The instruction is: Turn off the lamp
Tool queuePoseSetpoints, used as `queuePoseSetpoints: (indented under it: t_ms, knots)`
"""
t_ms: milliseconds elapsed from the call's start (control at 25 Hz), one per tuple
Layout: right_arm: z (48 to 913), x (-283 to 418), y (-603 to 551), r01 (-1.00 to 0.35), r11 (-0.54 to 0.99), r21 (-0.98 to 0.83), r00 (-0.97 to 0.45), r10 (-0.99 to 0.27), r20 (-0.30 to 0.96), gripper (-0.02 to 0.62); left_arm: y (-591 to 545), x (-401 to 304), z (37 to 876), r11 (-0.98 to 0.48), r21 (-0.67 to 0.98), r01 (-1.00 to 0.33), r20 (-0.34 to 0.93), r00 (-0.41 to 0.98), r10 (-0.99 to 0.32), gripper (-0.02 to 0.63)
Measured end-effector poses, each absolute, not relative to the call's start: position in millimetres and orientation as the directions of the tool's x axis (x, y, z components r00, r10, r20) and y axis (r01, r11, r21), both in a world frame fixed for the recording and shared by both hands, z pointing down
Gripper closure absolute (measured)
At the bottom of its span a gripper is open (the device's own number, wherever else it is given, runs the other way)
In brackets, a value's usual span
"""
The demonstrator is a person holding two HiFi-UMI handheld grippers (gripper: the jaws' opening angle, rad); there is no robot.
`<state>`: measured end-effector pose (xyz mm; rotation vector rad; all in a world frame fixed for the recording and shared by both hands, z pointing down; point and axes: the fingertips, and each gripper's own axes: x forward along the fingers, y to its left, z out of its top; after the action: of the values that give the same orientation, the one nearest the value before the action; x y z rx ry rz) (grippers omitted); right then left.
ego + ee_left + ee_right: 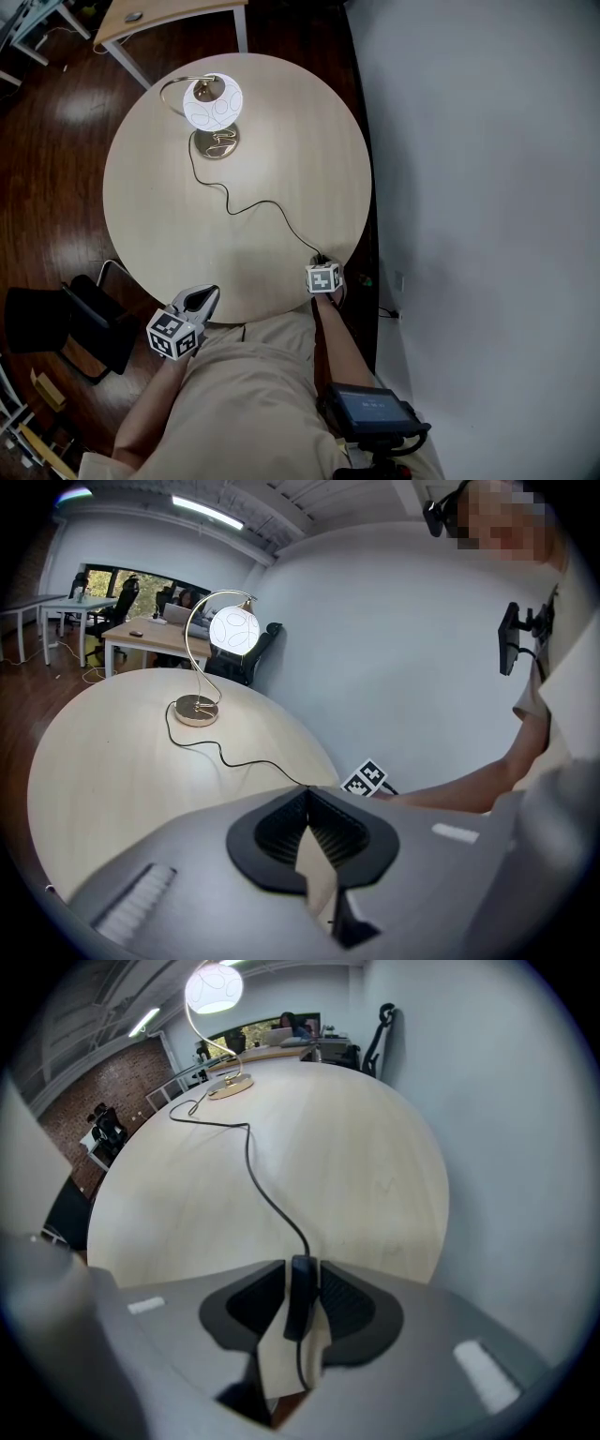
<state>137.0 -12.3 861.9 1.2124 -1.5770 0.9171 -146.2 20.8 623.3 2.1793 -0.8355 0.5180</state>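
Note:
The lamp (213, 101) stands lit at the round table's (309, 131) far left, a white globe on a curved brass stem and round base (217, 141). Its black cord (253, 203) snakes to the near right edge. There my right gripper (322, 266) points steeply down, shut on the cord's black inline switch (300, 1297), which sits upright between the pads. The lit globe (214, 988) shows far off in the right gripper view. My left gripper (207, 294) hovers at the table's near edge, shut and empty, its jaw tips meeting (307, 791); the lamp (232, 630) lies far ahead of it.
A grey wall (487, 187) runs close along the table's right side. A black chair (56, 323) stands at the near left on the dark wood floor. A wooden desk (169, 14) is behind the table. A black device (370, 408) hangs at the person's waist.

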Motion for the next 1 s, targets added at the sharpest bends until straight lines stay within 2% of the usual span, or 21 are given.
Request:
queuePoseSetpoints:
  t_ms: [480,1000]
  knots:
    - [864,139,-20,-0.966,0.258,0.018,-0.047,-0.241,0.969,0.502,17,-157,622,-0.504,0.495,-0.708,0.57,0.702,-0.427,0.604]
    - [869,134,-21,-0.923,0.374,0.088,0.001,-0.227,0.974,0.531,19,-167,622,-0.496,0.489,-0.718,0.57,0.693,-0.441,0.604]
